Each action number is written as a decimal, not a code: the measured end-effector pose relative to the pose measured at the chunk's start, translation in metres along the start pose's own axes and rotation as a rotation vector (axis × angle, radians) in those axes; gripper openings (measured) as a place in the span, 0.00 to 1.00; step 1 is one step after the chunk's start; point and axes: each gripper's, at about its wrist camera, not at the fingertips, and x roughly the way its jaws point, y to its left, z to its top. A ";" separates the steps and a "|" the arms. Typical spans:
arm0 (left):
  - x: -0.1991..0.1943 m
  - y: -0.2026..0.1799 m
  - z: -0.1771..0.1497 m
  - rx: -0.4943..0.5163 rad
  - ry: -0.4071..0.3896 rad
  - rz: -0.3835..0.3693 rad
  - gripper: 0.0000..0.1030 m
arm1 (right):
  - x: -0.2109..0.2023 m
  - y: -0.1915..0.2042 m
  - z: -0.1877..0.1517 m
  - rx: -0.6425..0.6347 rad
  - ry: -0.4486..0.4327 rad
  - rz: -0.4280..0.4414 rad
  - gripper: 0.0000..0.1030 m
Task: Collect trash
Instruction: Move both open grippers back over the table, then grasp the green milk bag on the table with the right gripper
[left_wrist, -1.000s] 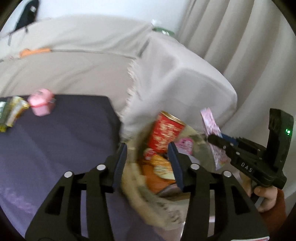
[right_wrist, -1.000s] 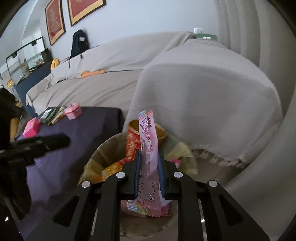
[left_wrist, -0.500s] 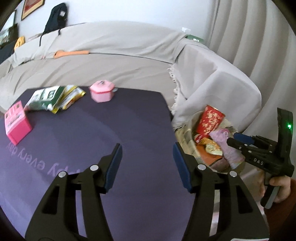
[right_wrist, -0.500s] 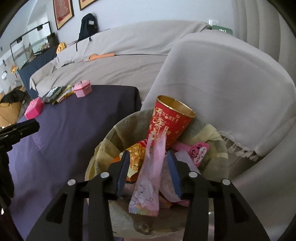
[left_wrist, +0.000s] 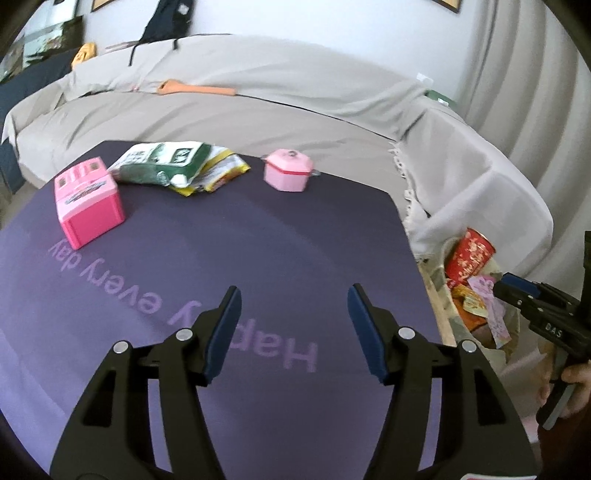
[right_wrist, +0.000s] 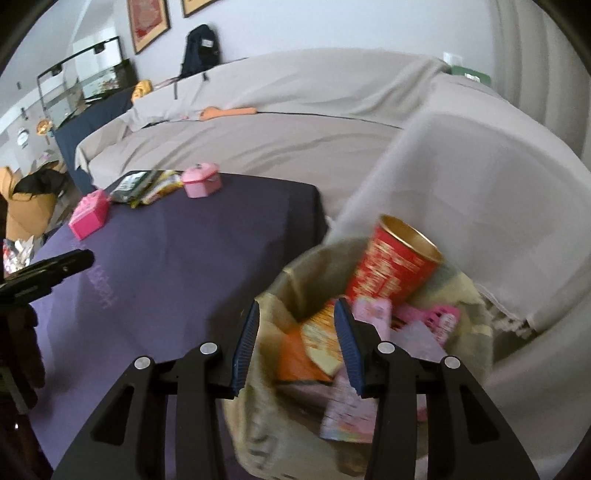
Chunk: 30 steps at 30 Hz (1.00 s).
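Right wrist view looks down into the trash basket (right_wrist: 291, 284), a round bin lined with yellowish paper that stands on the floor between the worktop (right_wrist: 192, 258) and the draped sofa arm (right_wrist: 491, 206). Inside it a red cup (right_wrist: 395, 266) with gold print and a gold rim leans toward the sofa; beside it lie an orange snack wrapper (right_wrist: 314, 350), a pink wrapper (right_wrist: 351, 410) and a pink plastic piece (right_wrist: 436, 319). The right tongs (right_wrist: 297, 345) hang over the basket's near edge, spread apart and holding nothing.

Left wrist view shows the left tongs (left_wrist: 293, 328) spread wide and empty above the purple cloth, where pale lettering reads "Happy every day" upside down. At the far edge sit a pink box (left_wrist: 88, 201), a green-and-white packet (left_wrist: 162, 166) over yellow packets (left_wrist: 218, 175), and a pink pot-shaped tin (left_wrist: 290, 174); print on the packets is too blurred to read. This view also catches the right tool's body marked "DAS" and the hand gripping it (left_wrist: 576, 384), which the right view cannot show. A backpack leans behind the sofa in both.
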 end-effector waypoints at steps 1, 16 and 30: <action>0.000 0.004 0.000 -0.009 0.000 0.002 0.56 | 0.001 0.006 0.003 -0.009 -0.003 0.004 0.39; -0.023 0.144 0.034 -0.187 -0.062 0.123 0.58 | 0.083 0.174 0.117 -0.341 -0.023 0.286 0.51; -0.047 0.242 0.050 -0.142 -0.056 0.181 0.58 | 0.226 0.326 0.200 -0.753 0.166 0.391 0.57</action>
